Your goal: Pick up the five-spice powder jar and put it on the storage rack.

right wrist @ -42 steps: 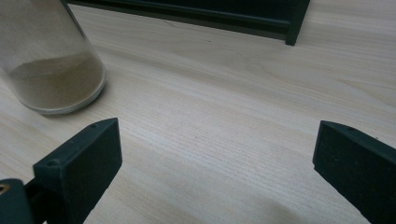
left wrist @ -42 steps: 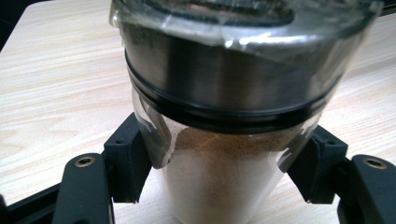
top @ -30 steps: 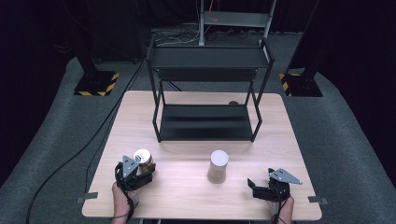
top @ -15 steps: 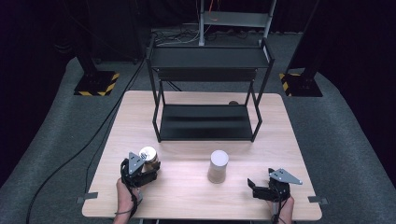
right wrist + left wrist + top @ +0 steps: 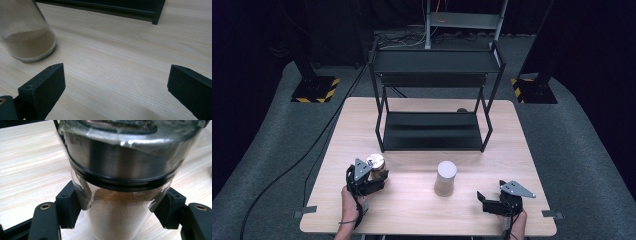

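The left hand-held gripper (image 5: 371, 176) is clamping a clear jar (image 5: 376, 166) with a metal lid near the front left of the desk (image 5: 422, 220). In the left gripper view the jar (image 5: 120, 195) is sitting between the two black jaws, and both pads are pressing on the glass wall just below the lid band. The jar is carrying brown powder to about the height of the pads. Whether its base is resting on the desk or is just clear of it cannot be told.

Procedure for the step in hand, judged to be a lift and transfer of the jar, probably toward the black shelf rack (image 5: 434, 100) at the back of the desk:
- Keeping the jar upright, so that the powder is not shifting.
- Keeping even pressure on both pads; smooth glass is likely to slip in a light grip.
- Raising the jar straight up before moving it sideways.
- Steering clear of the second jar (image 5: 445, 178), which is standing upright near the middle of the desk, well apart from the first.

The right hand-held gripper (image 5: 496, 204) is waiting at the front right of the desk. Its jaws are standing wide apart and are holding nothing; in the right gripper view the second jar (image 5: 27, 35) is standing beyond the left jaw, untouched.
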### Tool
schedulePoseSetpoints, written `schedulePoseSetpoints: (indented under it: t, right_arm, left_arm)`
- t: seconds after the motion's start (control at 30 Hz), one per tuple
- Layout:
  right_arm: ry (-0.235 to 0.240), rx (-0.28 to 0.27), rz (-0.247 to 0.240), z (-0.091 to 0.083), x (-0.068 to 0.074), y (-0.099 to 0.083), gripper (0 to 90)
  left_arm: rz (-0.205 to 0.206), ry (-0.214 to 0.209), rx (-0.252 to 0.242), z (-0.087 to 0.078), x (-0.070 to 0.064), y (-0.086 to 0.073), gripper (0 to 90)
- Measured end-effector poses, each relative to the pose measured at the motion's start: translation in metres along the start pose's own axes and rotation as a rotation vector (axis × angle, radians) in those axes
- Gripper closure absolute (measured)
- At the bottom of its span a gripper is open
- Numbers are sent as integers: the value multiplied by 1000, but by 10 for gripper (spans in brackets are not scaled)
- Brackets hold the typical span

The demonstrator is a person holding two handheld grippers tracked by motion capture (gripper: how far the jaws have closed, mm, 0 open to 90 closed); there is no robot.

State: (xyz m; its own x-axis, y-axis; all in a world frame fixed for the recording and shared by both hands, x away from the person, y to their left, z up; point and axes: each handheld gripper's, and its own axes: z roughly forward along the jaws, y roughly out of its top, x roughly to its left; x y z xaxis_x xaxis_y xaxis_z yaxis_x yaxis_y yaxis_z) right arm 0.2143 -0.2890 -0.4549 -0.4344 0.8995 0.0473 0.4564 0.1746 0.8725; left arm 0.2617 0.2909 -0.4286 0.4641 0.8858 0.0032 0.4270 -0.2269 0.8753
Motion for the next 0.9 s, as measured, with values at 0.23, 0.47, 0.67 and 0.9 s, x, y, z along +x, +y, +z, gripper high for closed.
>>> schedulePoseSetpoints:
  t: [0.23, 0.47, 0.67, 0.9]
  right_arm:
    - [2, -2, 0, 0, -1, 0, 5]
    - [1, 1, 1, 0, 0, 0, 5]
    - [4, 4, -1, 0, -1, 1, 5]
    - [2, 4, -2, 1, -1, 1, 5]
  left_arm:
    - [3, -14, -1, 3, 0, 5, 314]
    - [10, -20, -2, 6, -1, 9, 314]
    - [15, -23, -3, 8, -1, 14, 314]
    - [27, -27, -1, 12, -1, 19, 314]
